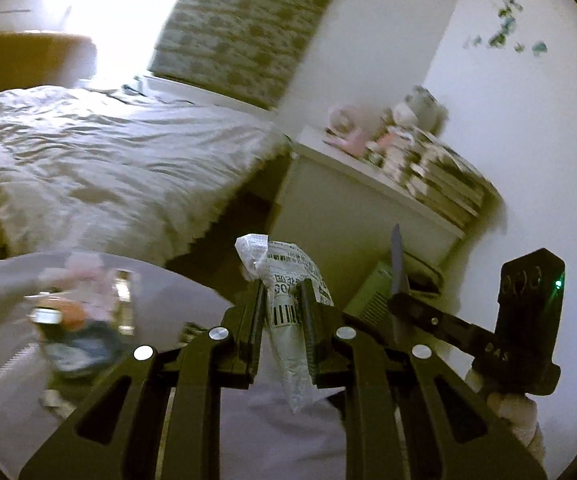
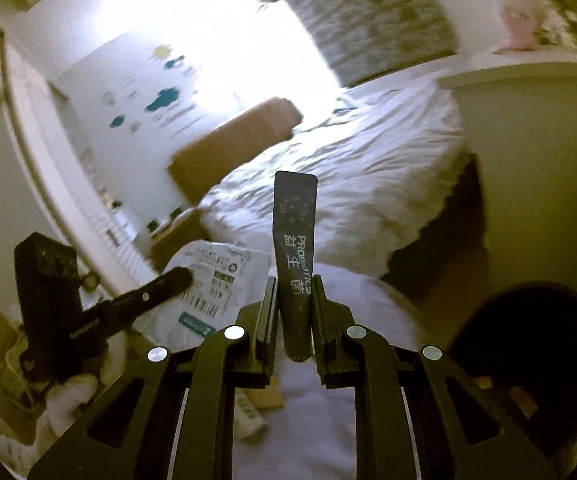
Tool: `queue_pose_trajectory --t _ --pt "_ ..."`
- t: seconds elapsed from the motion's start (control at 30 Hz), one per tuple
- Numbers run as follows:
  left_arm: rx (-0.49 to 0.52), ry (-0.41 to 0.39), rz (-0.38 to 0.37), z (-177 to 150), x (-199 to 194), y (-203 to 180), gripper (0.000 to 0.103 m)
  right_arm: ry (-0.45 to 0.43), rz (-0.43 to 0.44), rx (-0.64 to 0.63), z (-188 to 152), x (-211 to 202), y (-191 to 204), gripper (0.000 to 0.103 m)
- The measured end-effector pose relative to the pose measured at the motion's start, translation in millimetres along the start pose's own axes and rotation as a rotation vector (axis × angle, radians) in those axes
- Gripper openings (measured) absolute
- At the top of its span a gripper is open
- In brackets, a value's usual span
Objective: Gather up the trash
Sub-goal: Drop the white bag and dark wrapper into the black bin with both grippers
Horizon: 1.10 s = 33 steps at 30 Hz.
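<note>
L gripper [image 1: 281, 300] fingers clamp a crumpled white plastic mailer bag [image 1: 288, 304] w/ barcode label, bag sticking up past the tips. R gripper [image 2: 293, 300] fingers pinch a dark probiotics sachet [image 2: 294, 232], upright. Round white table [image 1: 192, 292] just below, cluttered at its left. Beyond: bed [image 1: 120, 160], white nightstand [image 1: 340, 200] w/ stacked books [image 1: 440, 184].

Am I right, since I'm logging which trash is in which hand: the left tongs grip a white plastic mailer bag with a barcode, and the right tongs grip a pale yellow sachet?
Not quite. The right tongs grip a dark sachet printed with PROBIOTICS, not a pale yellow one; the right wrist view shows it. The rest stands: the left tongs do grip the white mailer bag with a barcode.
</note>
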<state>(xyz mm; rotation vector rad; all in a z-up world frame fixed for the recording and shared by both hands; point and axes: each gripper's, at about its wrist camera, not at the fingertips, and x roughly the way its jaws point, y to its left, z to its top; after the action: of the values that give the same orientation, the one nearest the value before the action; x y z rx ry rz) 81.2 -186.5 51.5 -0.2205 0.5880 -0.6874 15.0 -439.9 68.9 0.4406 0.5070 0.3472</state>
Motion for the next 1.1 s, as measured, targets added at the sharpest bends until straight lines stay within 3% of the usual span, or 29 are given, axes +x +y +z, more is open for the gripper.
queue_pose_trajectory --t 0.2,0.5,0.73,1.1 --pt "0.043 0.068 -0.068 -15 49 -40 0.018 -0.035 -0.113 0.070 -10 -29 -52 0.017" --pt "0.084 0.184 -0.105 -44 117 -74 0.018 -0.027 -0.227 0.183 -30 -32 -123 0.017" --pt "0.106 0.251 -0.090 -63 148 -81 0.018 0.019 -0.276 0.241 -49 -24 -157 0.017" --pt "0.121 0.312 -0.069 -78 171 -85 0.018 0.066 -0.320 0.271 -62 -10 -177 0.017"
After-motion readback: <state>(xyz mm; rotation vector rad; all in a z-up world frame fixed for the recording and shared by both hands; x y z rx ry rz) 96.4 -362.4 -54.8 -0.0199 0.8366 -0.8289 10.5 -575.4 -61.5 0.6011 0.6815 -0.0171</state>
